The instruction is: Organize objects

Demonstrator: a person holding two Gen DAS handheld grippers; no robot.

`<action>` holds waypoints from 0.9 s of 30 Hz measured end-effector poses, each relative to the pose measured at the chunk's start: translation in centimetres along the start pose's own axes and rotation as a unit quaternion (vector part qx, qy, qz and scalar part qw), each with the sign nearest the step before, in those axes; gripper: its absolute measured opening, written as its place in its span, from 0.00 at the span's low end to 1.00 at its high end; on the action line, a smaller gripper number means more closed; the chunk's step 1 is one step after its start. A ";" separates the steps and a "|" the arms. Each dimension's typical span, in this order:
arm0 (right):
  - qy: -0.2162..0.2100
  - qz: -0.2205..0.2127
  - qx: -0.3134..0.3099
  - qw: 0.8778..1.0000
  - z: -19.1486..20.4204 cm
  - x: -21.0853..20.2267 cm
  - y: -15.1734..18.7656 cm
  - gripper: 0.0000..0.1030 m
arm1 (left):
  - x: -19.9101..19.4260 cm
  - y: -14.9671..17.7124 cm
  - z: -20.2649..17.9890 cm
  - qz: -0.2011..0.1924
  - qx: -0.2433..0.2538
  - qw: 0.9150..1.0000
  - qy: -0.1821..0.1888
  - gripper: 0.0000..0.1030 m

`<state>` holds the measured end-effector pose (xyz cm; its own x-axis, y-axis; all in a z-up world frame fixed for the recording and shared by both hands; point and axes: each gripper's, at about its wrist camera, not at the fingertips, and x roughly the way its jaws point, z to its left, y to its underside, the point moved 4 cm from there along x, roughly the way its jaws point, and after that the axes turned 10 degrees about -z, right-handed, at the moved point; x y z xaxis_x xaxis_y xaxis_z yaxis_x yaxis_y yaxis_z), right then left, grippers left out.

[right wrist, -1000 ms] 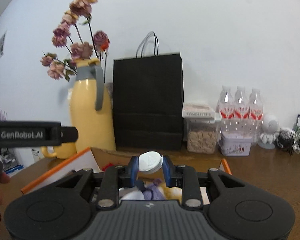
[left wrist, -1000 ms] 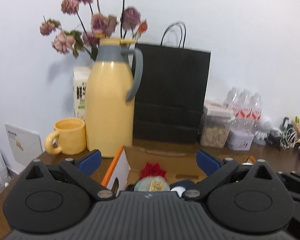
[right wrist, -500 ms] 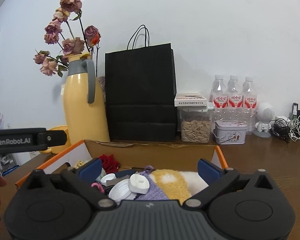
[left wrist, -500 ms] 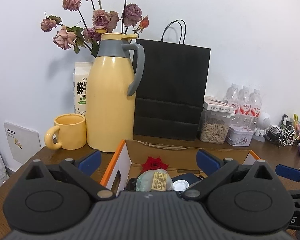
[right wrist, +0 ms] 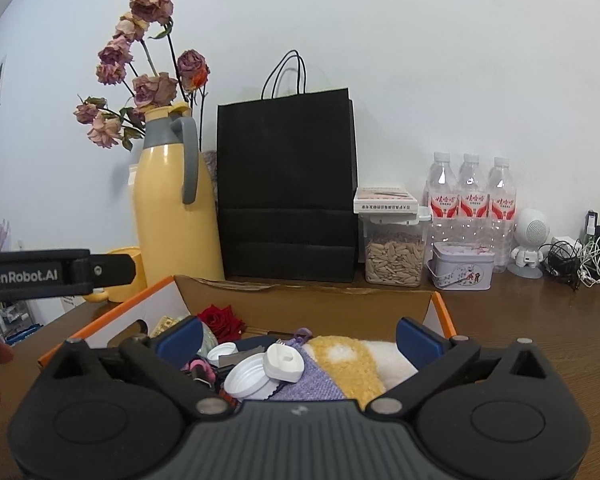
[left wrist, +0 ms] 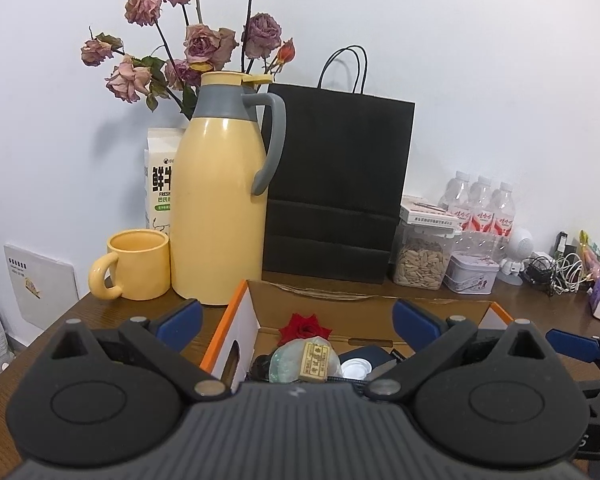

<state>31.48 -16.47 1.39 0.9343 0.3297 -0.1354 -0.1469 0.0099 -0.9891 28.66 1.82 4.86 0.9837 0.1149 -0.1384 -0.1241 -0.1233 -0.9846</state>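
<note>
White cap now in box, right gripper fingers wide (empty, just released).

Evenly and brightly lit in both views by soft, diffuse light from the front and above, with only a faint grey shadow of the dried roses and yellow jug cast leftward on the white wall. Sharp through the middle, free of motion blur, with mild sheen on the jug and brown table. Strongly bowed by fisheye distortion, dark-vignetted at the corners, slightly soft on the near fingers.
</note>
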 end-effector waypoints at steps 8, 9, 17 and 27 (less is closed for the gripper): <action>-0.010 -0.003 -0.008 1.000 0.7 -3.7 -1.1 1.00 | -4.4 -0.7 0.3 -0.010 0.015 1.000 0.026 1.00; -0.011 -0.004 -0.009 1.000 0.8 -4.3 -1.2 1.00 | -5.1 -0.7 0.3 -0.011 0.018 0.999 0.030 1.00; -0.013 0.011 -0.003 1.000 1.2 -9.7 -0.9 1.00 | -10.3 0.3 1.8 0.015 0.014 0.999 0.029 1.00; -0.014 0.049 0.003 0.999 1.8 -14.8 1.2 1.00 | -15.1 3.5 3.5 0.068 0.019 0.997 0.010 1.00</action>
<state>16.88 -19.63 2.36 0.9056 0.3562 -0.2301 -0.2392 -0.0189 -0.9708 12.92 3.12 3.18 0.9596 0.0806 -0.2695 -0.2613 -0.0995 -0.9601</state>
